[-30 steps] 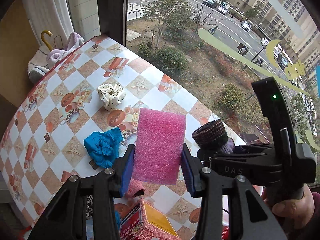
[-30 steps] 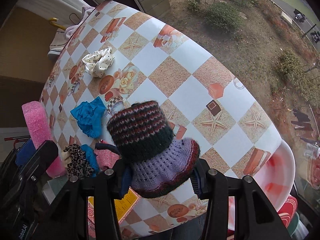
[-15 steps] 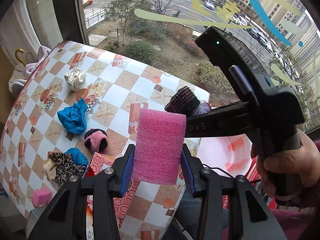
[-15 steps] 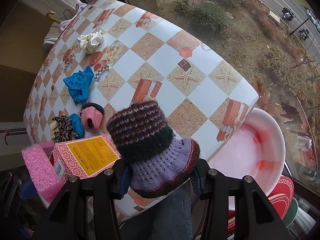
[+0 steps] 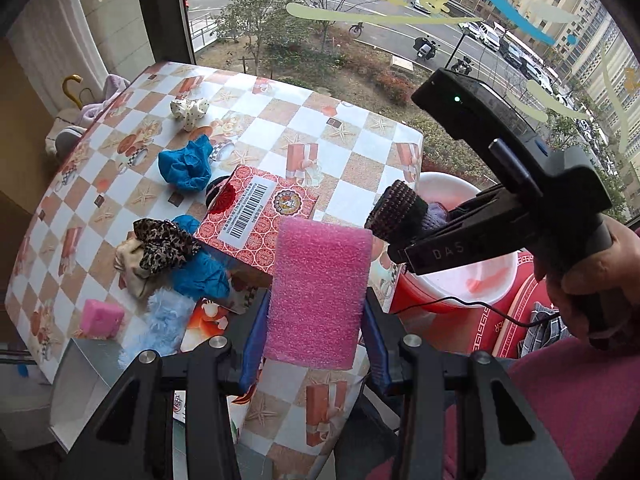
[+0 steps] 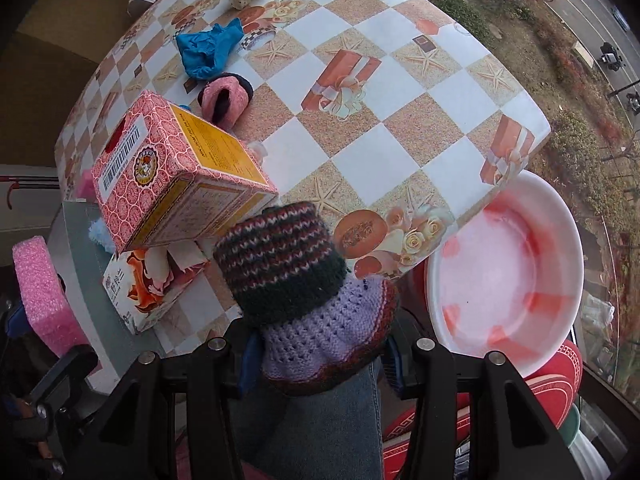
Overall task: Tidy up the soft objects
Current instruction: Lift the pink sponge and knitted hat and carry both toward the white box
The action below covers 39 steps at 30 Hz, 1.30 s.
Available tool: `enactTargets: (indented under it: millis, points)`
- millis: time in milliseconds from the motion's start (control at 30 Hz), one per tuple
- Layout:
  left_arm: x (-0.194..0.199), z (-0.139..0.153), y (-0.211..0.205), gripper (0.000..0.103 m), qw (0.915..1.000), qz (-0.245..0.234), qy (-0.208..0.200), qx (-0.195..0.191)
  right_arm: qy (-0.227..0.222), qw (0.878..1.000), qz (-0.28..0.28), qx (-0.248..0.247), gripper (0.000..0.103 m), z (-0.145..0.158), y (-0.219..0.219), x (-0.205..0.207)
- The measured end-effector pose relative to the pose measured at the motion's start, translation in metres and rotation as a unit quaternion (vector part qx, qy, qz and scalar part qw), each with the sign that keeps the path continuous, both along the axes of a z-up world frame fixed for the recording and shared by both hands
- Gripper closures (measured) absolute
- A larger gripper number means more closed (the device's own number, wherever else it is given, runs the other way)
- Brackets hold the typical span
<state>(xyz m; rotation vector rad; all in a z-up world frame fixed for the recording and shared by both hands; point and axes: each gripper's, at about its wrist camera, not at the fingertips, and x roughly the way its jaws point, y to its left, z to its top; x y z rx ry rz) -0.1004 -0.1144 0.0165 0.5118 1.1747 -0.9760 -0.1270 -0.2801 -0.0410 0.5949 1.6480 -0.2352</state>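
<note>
My left gripper (image 5: 316, 344) is shut on a pink foam block (image 5: 320, 296), held above the table's near edge; the block also shows in the right wrist view (image 6: 44, 292). My right gripper (image 6: 320, 354) is shut on a striped knitted hat (image 6: 296, 280), held just off the table's near edge, left of the pink-and-white basin (image 6: 508, 272). In the left wrist view the hat (image 5: 400, 212) hangs over the basin (image 5: 484, 280). Blue cloth (image 5: 186, 164), a leopard scrunchie (image 5: 164, 244), a small pink sponge (image 5: 102, 318) and a pink knitted piece (image 6: 226, 98) lie on the table.
A red patterned box (image 5: 260, 216) rests on a tissue pack (image 6: 152, 284) near the table's front. A white dotted scrunchie (image 5: 190, 110) lies at the back. The checkered tablecloth (image 6: 400, 92) covers the table. A window stands behind. A red stool (image 5: 508, 320) sits under the basin.
Both grippers have pulled back toward the table's near edge, still holding the foam block and the hat. The hat now sits beside the basin.
</note>
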Motion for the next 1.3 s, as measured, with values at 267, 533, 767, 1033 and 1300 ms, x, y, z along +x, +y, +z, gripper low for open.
enactTargets:
  millis: [267, 533, 767, 1033, 1300]
  points:
    - [0.008, -0.001, 0.065, 0.055, 0.9953, 0.094, -0.013, 0.021, -0.024, 0.995, 0.082, 0.049, 0.053, 0.003, 0.064, -0.001]
    - [0.02, -0.001, 0.121, 0.055, 0.9808, 0.191, -0.017, 0.037, -0.069, 0.981, 0.18, 0.036, 0.053, 0.027, 0.115, 0.019]
    - [0.029, 0.004, 0.156, 0.055, 0.9672, 0.248, -0.028, 0.046, -0.104, 0.967, 0.23, 0.028, 0.053, 0.047, 0.145, 0.039]
    - [0.036, 0.007, 0.175, 0.055, 0.9582, 0.28, -0.038, 0.048, -0.134, 0.959, 0.248, 0.026, 0.053, 0.065, 0.164, 0.057]
    - [0.038, 0.011, 0.178, 0.055, 0.957, 0.284, -0.041, 0.041, -0.143, 0.954, 0.264, 0.023, 0.053, 0.073, 0.176, 0.066]
